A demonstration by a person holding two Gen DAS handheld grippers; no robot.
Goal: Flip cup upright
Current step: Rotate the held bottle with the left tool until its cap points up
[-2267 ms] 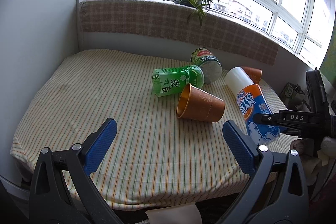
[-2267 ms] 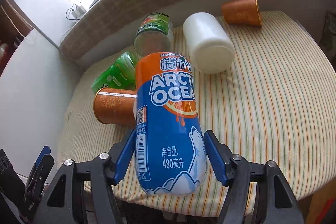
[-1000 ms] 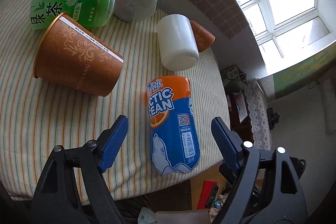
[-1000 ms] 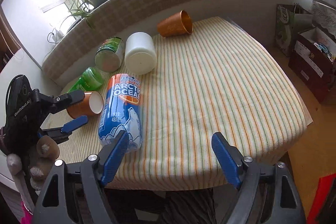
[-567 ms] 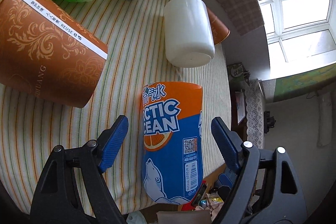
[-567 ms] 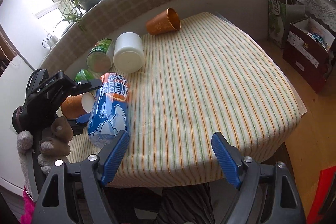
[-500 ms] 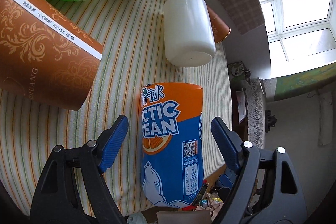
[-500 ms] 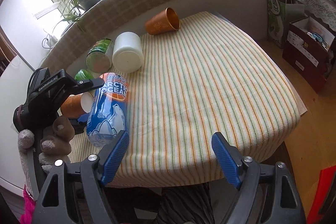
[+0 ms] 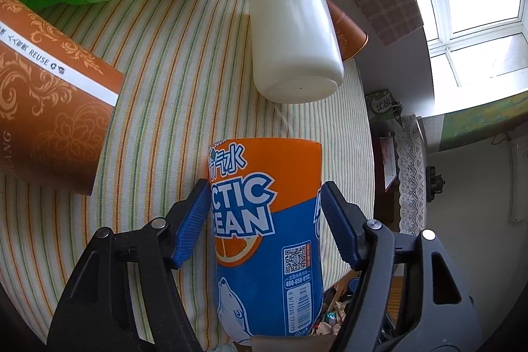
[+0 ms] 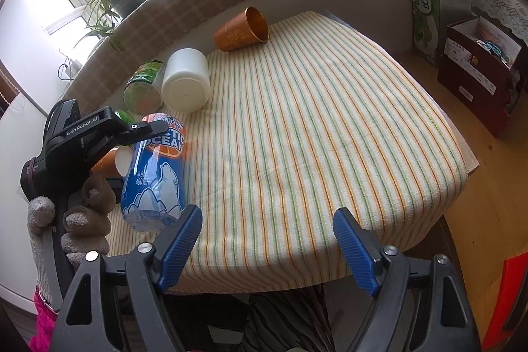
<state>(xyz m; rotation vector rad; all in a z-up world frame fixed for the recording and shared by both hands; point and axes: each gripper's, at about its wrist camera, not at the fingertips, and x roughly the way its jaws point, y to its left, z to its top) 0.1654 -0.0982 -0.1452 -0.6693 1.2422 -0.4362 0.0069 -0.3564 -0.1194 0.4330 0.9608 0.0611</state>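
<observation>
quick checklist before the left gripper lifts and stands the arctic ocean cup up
1. Left gripper straddles the Arctic Ocean cup: ok, one pad on each side of its body.
2. Pads firmly clamped: cannot tell, contact looks made but squeeze is not visible.
3. Cup lies on its side on the striped cloth: ok, not yet upright.
4. White cup clear of the swing: ok, a gap separates them.
5. Right gripper out of the way: ok, open and holding nothing.
6. Landing spot away from the table edge: not ok, the cup sits at the near edge.
</observation>
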